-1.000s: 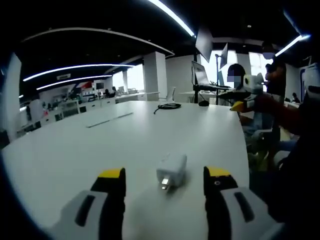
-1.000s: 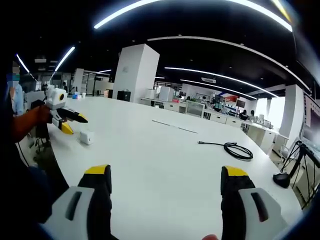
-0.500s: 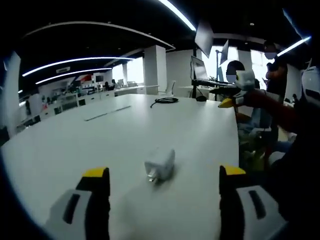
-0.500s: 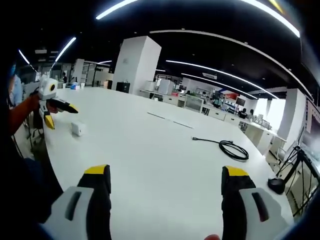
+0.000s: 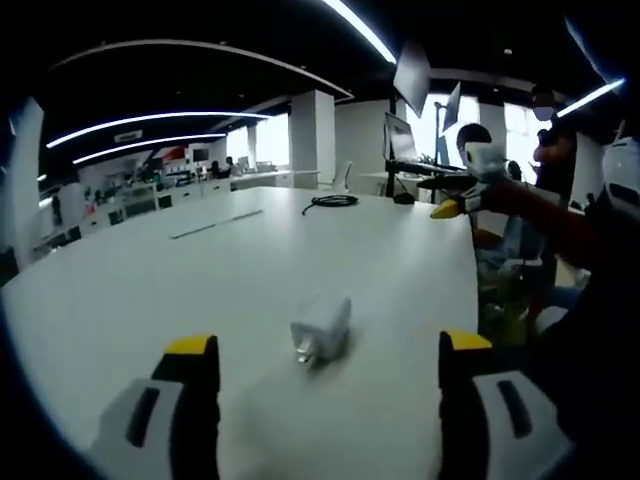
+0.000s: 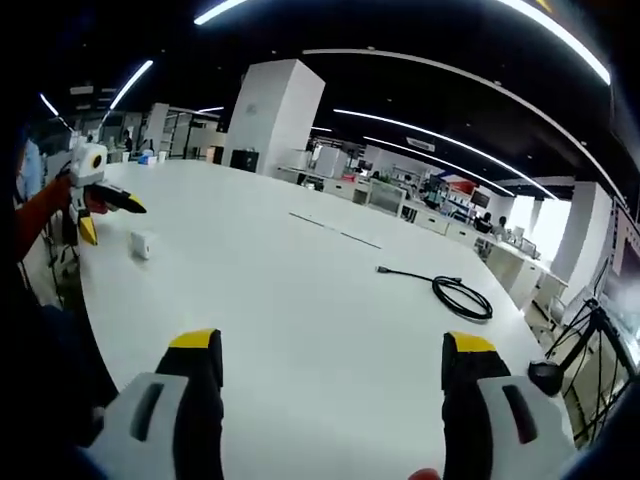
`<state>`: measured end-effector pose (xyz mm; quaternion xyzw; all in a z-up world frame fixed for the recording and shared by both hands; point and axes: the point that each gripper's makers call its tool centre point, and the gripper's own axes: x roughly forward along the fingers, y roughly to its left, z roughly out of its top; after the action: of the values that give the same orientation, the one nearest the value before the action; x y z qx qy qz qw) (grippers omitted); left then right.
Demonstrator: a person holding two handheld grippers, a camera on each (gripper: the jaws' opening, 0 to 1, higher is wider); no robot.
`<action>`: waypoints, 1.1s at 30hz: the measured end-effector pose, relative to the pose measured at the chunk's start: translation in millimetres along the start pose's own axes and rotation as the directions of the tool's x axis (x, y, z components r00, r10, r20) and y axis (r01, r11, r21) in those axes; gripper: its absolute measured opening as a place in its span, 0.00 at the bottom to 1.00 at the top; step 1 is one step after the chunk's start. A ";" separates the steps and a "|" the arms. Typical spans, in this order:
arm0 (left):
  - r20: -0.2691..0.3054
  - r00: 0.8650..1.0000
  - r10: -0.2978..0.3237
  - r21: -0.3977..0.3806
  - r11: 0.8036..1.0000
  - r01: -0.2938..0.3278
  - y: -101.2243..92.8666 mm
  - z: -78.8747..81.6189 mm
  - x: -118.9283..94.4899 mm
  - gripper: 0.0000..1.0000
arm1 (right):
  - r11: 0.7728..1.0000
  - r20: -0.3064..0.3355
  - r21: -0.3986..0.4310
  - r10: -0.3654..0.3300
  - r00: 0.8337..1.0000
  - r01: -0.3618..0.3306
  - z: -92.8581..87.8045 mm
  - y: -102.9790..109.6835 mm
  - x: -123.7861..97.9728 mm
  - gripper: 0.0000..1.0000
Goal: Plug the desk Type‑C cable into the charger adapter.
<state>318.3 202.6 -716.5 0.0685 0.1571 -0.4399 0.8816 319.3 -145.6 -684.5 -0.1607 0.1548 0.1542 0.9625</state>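
A white charger adapter (image 5: 322,327) lies on the white desk (image 5: 250,270) with its metal prongs toward me, just ahead of my open left gripper (image 5: 328,362) and between its jaws' lines without touching them. The black Type-C cable (image 6: 450,292) lies coiled far across the desk, its plug end stretched to the left; the coil (image 5: 332,201) is small in the left gripper view. My right gripper (image 6: 332,362) hangs open above the desk, well short of the cable. In the right gripper view the adapter (image 6: 141,244) and the left gripper (image 6: 95,192) are far left.
A monitor arm with a laptop (image 5: 402,150) and a black round stand base (image 6: 547,377) stand at the desk's far end near the cable. People (image 5: 556,200) are beside the desk's right edge in the left gripper view. A thin seam (image 6: 335,233) crosses the desk.
Over the last second the left gripper opened wider and drew back a little from the adapter. The right gripper view drifted slightly, bringing the cable a bit nearer.
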 end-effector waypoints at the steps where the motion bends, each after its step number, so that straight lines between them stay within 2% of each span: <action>1: 0.000 1.000 0.000 0.000 1.000 0.000 0.2 0.0 0.0 0.91 | 1.000 -0.002 -0.002 0.000 1.000 0.000 -0.2 0.0 0.6 0.91; 11: -0.001 1.000 -0.004 0.003 1.000 0.004 1.1 0.8 2.1 0.89 | 1.000 -0.044 -0.013 0.008 0.999 -0.008 -10.2 -11.5 17.8 0.90; 24: -0.019 1.000 -0.004 0.014 1.000 0.005 1.4 -0.2 8.8 0.86 | 0.998 -0.099 -0.057 0.007 0.995 -0.013 -14.2 -34.5 45.8 0.90; 33: -0.019 1.000 -0.010 0.013 1.000 0.010 1.0 0.1 9.5 0.86 | 0.998 -0.118 -0.068 0.001 0.993 -0.009 -18.3 -40.9 52.8 0.89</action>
<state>324.4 196.0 -719.7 0.0774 0.1629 -0.4446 0.8774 376.6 -176.0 -708.6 -0.2020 0.2063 0.1519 0.9453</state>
